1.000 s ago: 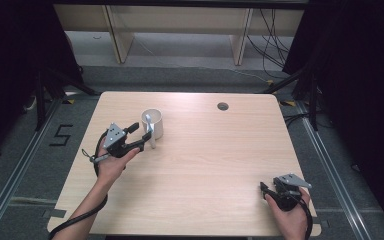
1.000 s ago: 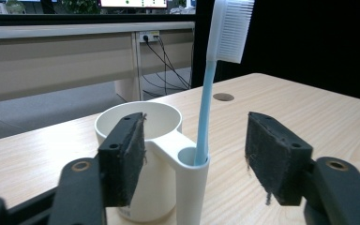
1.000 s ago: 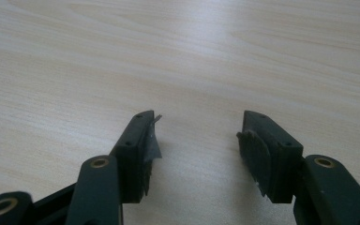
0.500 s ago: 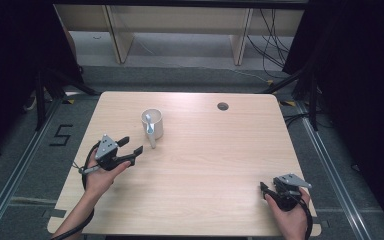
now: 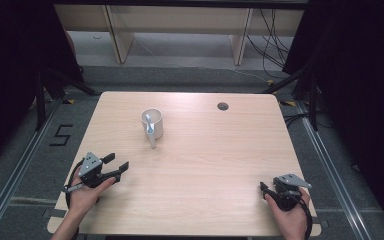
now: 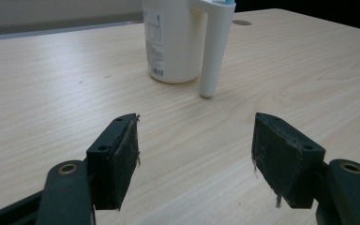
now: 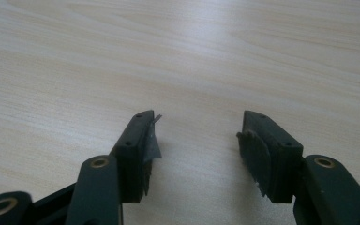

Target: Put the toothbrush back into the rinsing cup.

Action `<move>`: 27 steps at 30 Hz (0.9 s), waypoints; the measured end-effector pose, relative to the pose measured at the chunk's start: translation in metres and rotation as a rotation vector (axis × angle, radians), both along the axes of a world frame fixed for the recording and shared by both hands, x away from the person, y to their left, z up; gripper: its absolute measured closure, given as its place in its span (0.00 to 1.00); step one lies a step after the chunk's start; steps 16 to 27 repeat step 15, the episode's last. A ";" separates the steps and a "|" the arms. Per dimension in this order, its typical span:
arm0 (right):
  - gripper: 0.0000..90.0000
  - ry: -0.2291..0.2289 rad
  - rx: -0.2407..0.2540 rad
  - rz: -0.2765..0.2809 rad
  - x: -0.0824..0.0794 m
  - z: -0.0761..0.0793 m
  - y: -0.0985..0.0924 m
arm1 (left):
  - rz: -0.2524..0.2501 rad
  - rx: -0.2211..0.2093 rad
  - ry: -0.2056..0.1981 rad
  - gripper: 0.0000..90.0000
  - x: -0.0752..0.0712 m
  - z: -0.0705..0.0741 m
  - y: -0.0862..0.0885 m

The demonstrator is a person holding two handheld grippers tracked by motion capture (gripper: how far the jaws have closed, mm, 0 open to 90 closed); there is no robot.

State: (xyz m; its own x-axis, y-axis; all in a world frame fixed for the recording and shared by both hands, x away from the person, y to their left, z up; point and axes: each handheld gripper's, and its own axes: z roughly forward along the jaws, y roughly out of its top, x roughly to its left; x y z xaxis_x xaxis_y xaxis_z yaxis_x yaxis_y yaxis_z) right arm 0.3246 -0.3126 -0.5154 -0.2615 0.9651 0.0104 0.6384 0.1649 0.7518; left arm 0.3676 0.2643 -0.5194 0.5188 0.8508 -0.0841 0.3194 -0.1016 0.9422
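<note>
White cup (image 5: pixel 152 123) stands ahead of my left gripper (image 5: pixel 118 165), well apart, jaws spread, empty. My right gripper (image 7: pixel 196 140) spread too, over bare table (image 5: pixel 220 165).

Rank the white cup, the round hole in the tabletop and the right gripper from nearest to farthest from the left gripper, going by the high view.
1. White cup: just beyond the left gripper, toward the table's far side.
2. Round hole: near the far edge, right of centre.
3. Right gripper: at the near right corner, across the table.
</note>
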 end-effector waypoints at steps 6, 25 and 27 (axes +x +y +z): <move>0.51 -0.001 -0.002 0.003 0.000 0.000 0.000 | 0.014 0.007 -0.022 0.35 -0.008 -0.004 0.004; 0.51 0.000 0.002 -0.004 0.000 0.000 0.000 | 0.055 -0.030 -0.068 0.35 -0.018 -0.004 0.006; 0.51 0.000 0.002 -0.004 0.000 0.000 0.000 | 0.055 -0.030 -0.068 0.35 -0.018 -0.004 0.006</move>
